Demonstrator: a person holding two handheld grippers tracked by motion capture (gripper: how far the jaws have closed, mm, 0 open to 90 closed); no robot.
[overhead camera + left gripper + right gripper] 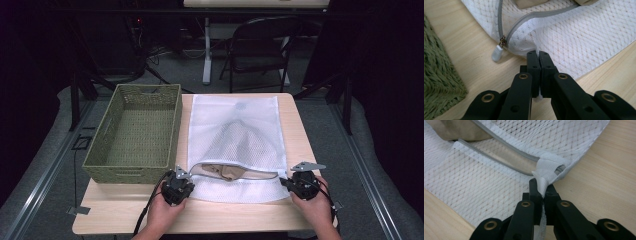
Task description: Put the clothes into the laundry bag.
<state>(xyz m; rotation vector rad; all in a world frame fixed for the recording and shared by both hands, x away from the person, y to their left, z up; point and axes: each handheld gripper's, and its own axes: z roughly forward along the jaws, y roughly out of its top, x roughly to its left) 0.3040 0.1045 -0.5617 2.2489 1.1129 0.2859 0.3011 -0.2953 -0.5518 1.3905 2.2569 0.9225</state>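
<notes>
A white mesh laundry bag (232, 140) lies flat on the wooden table, its grey zipper (235, 176) open near the front, with a beige garment (230, 171) showing inside. My left gripper (181, 181) is shut on the bag's mesh (564, 42) at the near left corner, just beside the zipper pull (498, 52). My right gripper (291, 182) is shut on the bag's white fabric end (547, 173) at the near right corner, where the zipper (499, 157) stops. The beige garment (454, 130) lies under the mesh there.
A green woven basket (135, 132) stands empty on the table's left, close against the bag; its wall (439, 75) is near my left gripper. Bare wood (200, 215) runs along the front edge. A folding chair (260, 47) stands beyond the table.
</notes>
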